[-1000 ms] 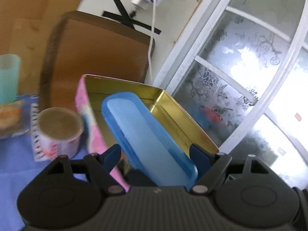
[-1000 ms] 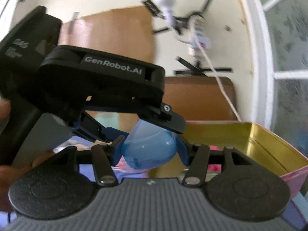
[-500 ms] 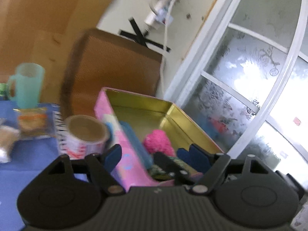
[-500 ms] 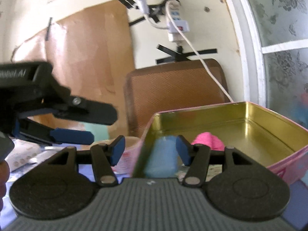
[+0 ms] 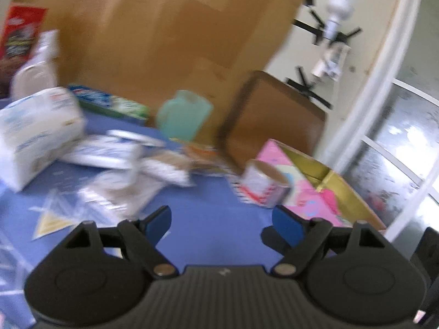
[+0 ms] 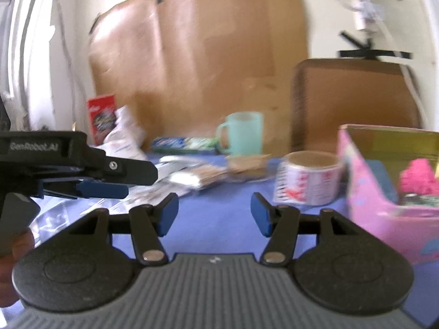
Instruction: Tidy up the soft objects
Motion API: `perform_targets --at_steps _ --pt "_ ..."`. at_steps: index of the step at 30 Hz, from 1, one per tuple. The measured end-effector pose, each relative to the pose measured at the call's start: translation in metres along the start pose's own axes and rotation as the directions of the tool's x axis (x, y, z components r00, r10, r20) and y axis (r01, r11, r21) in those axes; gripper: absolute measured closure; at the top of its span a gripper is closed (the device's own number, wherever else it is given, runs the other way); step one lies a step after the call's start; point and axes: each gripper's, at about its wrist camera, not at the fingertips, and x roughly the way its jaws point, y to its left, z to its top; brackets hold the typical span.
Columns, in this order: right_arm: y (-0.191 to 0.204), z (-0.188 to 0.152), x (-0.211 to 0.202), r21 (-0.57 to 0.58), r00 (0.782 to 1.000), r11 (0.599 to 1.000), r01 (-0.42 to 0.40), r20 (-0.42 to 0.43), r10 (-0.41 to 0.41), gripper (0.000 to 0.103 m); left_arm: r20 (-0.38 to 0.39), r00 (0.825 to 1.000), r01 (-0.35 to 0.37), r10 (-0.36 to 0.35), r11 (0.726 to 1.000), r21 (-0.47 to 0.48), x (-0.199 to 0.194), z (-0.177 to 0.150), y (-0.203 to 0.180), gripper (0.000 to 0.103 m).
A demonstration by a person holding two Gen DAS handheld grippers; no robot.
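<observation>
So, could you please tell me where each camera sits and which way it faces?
Left wrist: on the left claw, looking over the blue table at the mug and pink tin; only its own open fingers show.
Right wrist: on the right claw, facing likewise; the left claw and a hand show.
Shared: mug, tape roll, tin.

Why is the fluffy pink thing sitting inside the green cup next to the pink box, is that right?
Not quite. The fluffy pink thing sits inside the pink box, not in the green cup. The right wrist view shows it best. The cup stands further back on the blue table, apart from the box, with a tape roll between them.
</observation>
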Motion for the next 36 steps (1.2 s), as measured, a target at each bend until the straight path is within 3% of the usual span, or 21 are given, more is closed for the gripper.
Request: perform_targets --at_steps 10,18,24,32,36 --pt "0.027 -0.016 0.033 -0.006 0.987 0.999 -0.042 -0.157 0.040 0.043 0.003 0.999 -0.050 0.050 0.995 -0.083 -0.002 -0.013 0.046 0.019" --pt "0.016 -0.018 0.031 0.071 0.984 0.996 -0.054 -0.165 0.065 0.042 0.037 0.999 -0.021 0.024 0.997 -0.081 -0.007 -0.018 0.048 0.019" --pt "0.018 -0.018 0.035 0.066 0.983 0.996 -0.053 -0.174 0.063 0.042 0.052 0.999 0.005 0.004 0.986 -0.164 -0.008 -0.016 0.063 0.019" --pt "0.025 -0.005 0.052 0.017 0.980 0.997 -0.079 -0.184 0.080 0.042 0.146 0.987 -0.025 0.065 0.964 -0.265 -0.023 -0.019 0.078 0.019" --pt "0.016 0.014 0.080 0.099 0.978 0.992 -0.072 -0.187 0.090 0.042 0.149 0.986 -0.030 0.073 0.961 -0.273 -0.023 -0.017 0.080 0.019"
